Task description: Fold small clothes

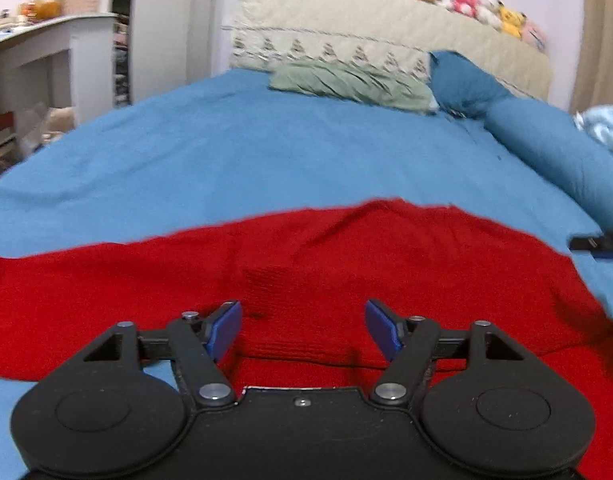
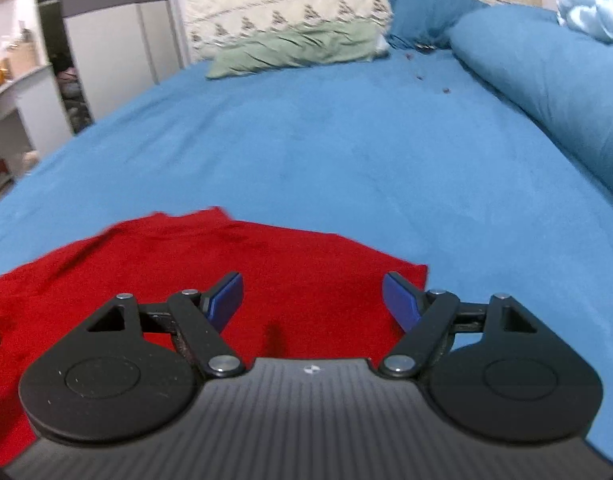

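Note:
A red knit garment (image 1: 346,264) lies spread flat on the blue bed sheet (image 1: 266,152). My left gripper (image 1: 304,330) is open and empty, just above the garment's near part, where a folded edge runs between its blue pads. In the right wrist view the same red garment (image 2: 226,264) shows with its right corner near the right pad. My right gripper (image 2: 312,300) is open and empty above that corner. The tip of the right gripper (image 1: 598,243) shows at the right edge of the left wrist view.
A green pillow (image 1: 354,84) and a blue pillow (image 1: 462,80) lie at the cream headboard (image 1: 386,36). A rolled blue duvet (image 2: 546,80) runs along the right side. Plush toys (image 1: 478,4) sit on the headboard. A white desk (image 1: 46,40) stands left.

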Available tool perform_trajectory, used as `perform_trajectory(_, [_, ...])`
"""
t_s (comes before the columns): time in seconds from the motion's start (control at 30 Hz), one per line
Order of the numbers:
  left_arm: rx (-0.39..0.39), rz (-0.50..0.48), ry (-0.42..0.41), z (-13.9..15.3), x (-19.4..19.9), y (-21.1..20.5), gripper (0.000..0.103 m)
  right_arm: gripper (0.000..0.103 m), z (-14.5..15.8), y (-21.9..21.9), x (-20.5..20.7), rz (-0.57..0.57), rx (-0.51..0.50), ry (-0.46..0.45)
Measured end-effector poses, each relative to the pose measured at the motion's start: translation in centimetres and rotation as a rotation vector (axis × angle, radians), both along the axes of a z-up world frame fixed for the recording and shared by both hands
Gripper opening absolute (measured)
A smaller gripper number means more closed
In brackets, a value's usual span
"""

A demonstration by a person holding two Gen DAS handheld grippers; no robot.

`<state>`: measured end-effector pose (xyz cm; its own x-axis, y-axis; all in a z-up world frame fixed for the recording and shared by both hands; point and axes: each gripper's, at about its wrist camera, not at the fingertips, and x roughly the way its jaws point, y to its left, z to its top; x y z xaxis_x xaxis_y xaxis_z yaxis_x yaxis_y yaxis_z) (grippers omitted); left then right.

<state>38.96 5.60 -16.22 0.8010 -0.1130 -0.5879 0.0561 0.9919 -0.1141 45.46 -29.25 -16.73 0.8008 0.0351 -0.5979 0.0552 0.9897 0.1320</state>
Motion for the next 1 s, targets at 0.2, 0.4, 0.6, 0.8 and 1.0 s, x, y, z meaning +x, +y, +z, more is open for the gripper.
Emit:
perform_trajectory(0.2, [-0.023, 0.132, 0.001, 3.2, -3.9, 7.3, 0.095, 0.103, 3.3, 3.4, -5.3, 0.075, 0.049, -0.023])
perform_trajectory(0.4, [-0.048, 0.382, 0.031, 2.8, -6.6, 16.9, 0.095, 0.103, 2.9, 6.9, -7.1, 0.158, 0.044, 0.004])
perform_trajectory(0.6, [-0.115, 0.59, 0.066, 0.5, -6.3, 24.7, 0.072, 0.103, 2.2, 8.3, -7.6, 0.19, 0.059, 0.008])
perform_trajectory(0.8, [-0.188, 0.688, 0.12, -2.9, -5.1, 28.2, 0.053, 0.103, 2.0, 9.1, -7.2, 0.216, 0.028, -0.008])
perform_trajectory(1.0, [-0.154, 0.715, 0.098, -2.8, -3.7, 28.5, 0.011, 0.103, 1.8, 8.9, -7.1, 0.217, 0.032, -0.013])
